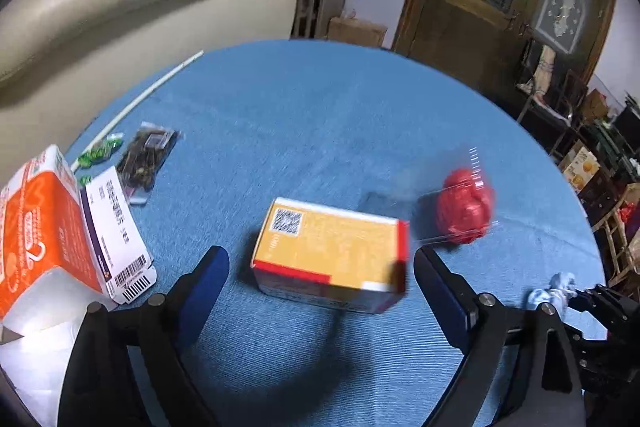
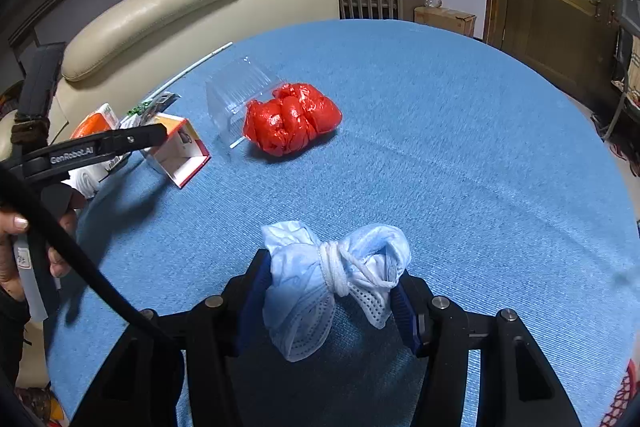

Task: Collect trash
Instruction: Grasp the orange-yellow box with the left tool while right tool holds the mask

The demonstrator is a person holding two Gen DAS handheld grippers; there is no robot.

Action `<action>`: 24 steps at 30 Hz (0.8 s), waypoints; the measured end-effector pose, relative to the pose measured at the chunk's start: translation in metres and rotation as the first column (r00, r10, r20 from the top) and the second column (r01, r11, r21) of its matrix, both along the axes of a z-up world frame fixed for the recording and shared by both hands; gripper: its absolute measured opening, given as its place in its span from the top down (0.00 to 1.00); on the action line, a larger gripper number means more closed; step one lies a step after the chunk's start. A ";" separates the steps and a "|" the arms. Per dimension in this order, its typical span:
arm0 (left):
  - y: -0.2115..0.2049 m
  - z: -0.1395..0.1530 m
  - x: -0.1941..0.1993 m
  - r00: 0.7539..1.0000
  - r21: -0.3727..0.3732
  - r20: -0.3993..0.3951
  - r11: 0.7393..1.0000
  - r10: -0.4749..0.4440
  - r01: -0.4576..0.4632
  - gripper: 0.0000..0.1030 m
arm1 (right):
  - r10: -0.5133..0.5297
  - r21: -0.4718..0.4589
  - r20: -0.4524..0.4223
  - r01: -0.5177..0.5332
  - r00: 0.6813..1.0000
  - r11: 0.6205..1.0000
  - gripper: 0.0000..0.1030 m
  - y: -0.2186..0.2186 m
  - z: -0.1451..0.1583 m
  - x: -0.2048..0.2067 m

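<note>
a: where's the trash right now?

b: the rolled-up face mask (image 2: 340, 279) sits low in the centre of the right wrist view, clamped between the right gripper (image 2: 332, 291) pads. the yellow and red box (image 1: 332, 253) lies on the blue table (image 1: 320, 115) at the middle of the left view, between the spread fingers of the left gripper (image 1: 320, 267), which is released and touches nothing.

a: how will they handle?

b: the mask looks soft and very light, tied with its own ear loop, so a pinch across the knot should hold. the box seems thin card, probably empty and easy to crush, so take it across its short sides, gently.

a: and the rest?

b: the red plastic bag (image 2: 292, 119) in the upper middle looks crumpled and slippery, and touches a clear clamshell (image 2: 236, 99), stiff but brittle-looking. an orange tissue pack (image 1: 40, 235) is at the left edge.
</note>
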State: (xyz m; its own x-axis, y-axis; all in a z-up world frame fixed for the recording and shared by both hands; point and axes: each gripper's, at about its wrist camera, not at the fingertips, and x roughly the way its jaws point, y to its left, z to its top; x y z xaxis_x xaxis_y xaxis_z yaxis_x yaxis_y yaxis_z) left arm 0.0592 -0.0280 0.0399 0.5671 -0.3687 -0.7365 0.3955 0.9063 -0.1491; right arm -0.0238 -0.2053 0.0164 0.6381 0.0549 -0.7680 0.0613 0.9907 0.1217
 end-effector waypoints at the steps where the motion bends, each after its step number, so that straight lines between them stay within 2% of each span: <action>1: -0.001 0.001 -0.002 1.000 0.002 0.005 1.000 -0.006 0.006 0.09 | -0.001 0.000 0.002 0.001 1.000 1.000 0.43 0.000 0.001 -0.001; 5: -0.007 -0.007 0.001 1.000 0.056 -0.004 0.998 -0.010 0.010 0.09 | -0.001 0.002 0.002 0.001 1.000 1.000 0.43 0.001 0.001 -0.001; 11: -0.008 -0.021 0.009 0.999 0.043 -0.040 0.999 -0.012 0.014 0.09 | 0.002 0.000 0.003 -0.002 1.000 1.000 0.43 0.003 0.003 -0.004; 13: -0.005 -0.020 0.007 0.999 0.016 -0.047 1.000 -0.008 0.008 0.19 | -0.002 0.000 0.004 0.002 1.000 1.000 0.43 0.002 0.004 -0.004; 14: -0.004 -0.019 0.006 0.999 0.020 -0.052 1.000 0.002 -0.001 0.19 | -0.002 0.000 0.004 0.002 1.000 1.000 0.43 0.002 0.004 -0.005; 24: -0.002 -0.009 -0.048 0.992 0.107 -0.018 0.987 0.122 -0.120 0.19 | -0.004 0.016 0.021 0.004 1.000 1.000 0.43 0.008 0.012 -0.020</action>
